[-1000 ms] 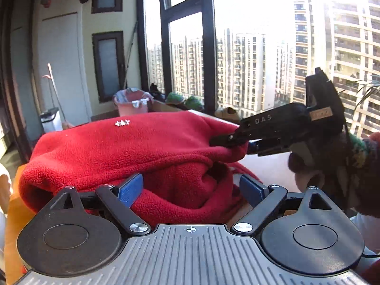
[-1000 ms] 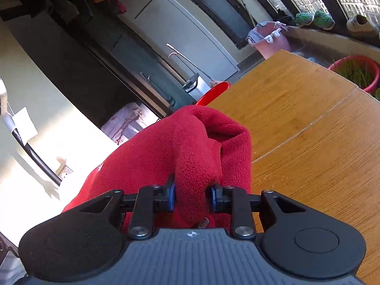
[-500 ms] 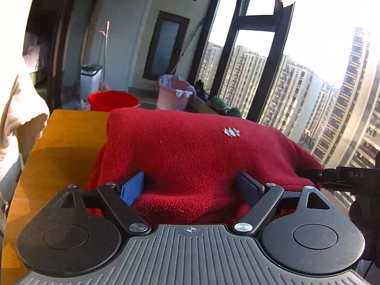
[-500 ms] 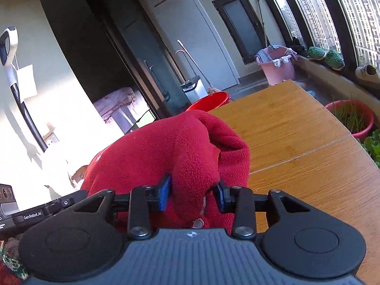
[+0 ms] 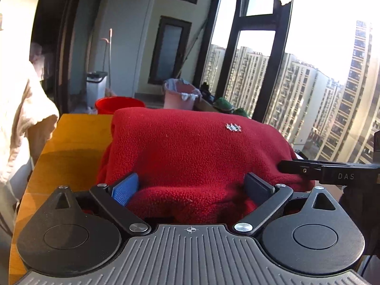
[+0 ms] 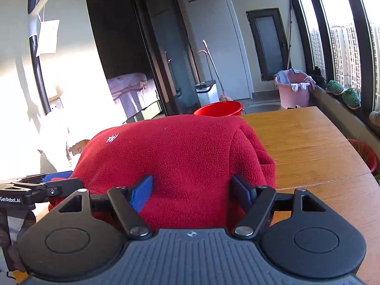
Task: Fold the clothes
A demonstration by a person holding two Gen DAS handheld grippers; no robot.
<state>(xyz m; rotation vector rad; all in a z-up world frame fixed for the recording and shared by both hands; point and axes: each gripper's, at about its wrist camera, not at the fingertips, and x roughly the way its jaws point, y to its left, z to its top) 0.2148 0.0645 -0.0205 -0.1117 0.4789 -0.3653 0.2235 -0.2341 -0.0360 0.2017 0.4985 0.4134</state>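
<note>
Left wrist view: our left gripper (image 5: 191,187) is standing spread wide around the red fleece (image 5: 194,152) lying on the wooden table (image 5: 68,147) | our right gripper (image 6: 192,192) is also gaping | pink bucket (image 6: 294,92) is holding cloths | red basin (image 6: 219,108) contents hidden.

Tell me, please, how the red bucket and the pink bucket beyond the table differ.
Colour: the red bucket is bright red, the pink bucket pale pink. Contents: cloths hang over the pink bucket's rim; none shows on the red bucket. View: the red fleece and the table hide the red bucket's lower part, while the pink bucket shows mostly whole. Both are round, open-topped and upright.
</note>
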